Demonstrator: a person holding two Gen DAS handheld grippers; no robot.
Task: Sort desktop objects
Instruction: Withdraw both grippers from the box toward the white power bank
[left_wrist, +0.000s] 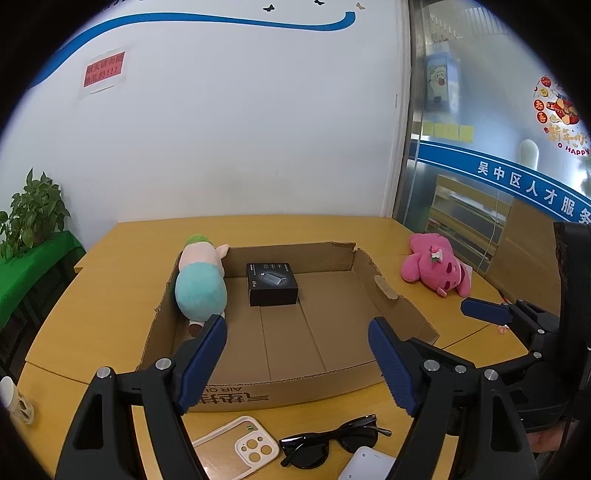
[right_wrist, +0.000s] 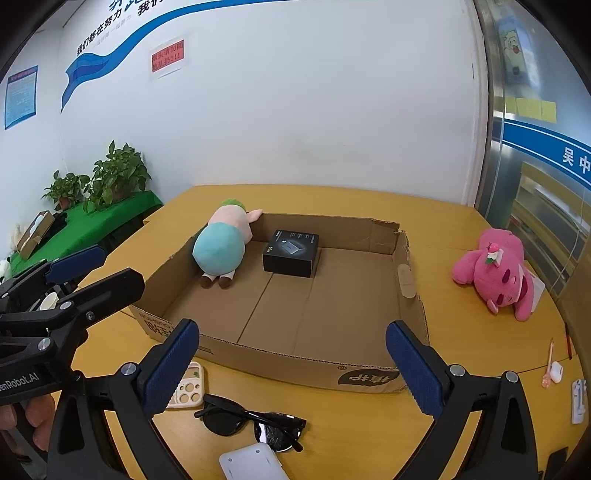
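Left gripper (left_wrist: 297, 354): jaws stand wide apart with nothing between them; it hangs over the near edge of the table, pointing down toward the cardboard box.
Right gripper (right_wrist: 291, 363): jaws likewise spread wide and empty, held beside the left one above the same near edge.
Sunglasses (right_wrist: 253, 424): dark pair lying on the table at its near edge, just in front of the box's near wall, below both grippers.
Phone case (left_wrist: 238, 445): cream-coloured, camera cut-outs facing up, just beside the sunglasses toward the table's left.
White flat device (right_wrist: 253, 463): at the very near edge, touching or just short of the sunglasses; only part of it shows.
Cardboard box (right_wrist: 295, 363): low, open-topped, in the middle of the table, its far right corner torn.
Plush doll (left_wrist: 201, 284): teal body, pink head, green cap, lying in the box along its left wall with its head at the far left corner.
Black box (right_wrist: 291, 253): small carton resting on the box floor near the far wall, just beside the doll.
Pink plush bear (right_wrist: 496, 280): lying on the table outside the box, toward the far right edge.
Small items (right_wrist: 554, 369): a white earbud-type case and a thin pink stick near the table's right edge.
Table (left_wrist: 103, 280): yellow wood top against a white wall.
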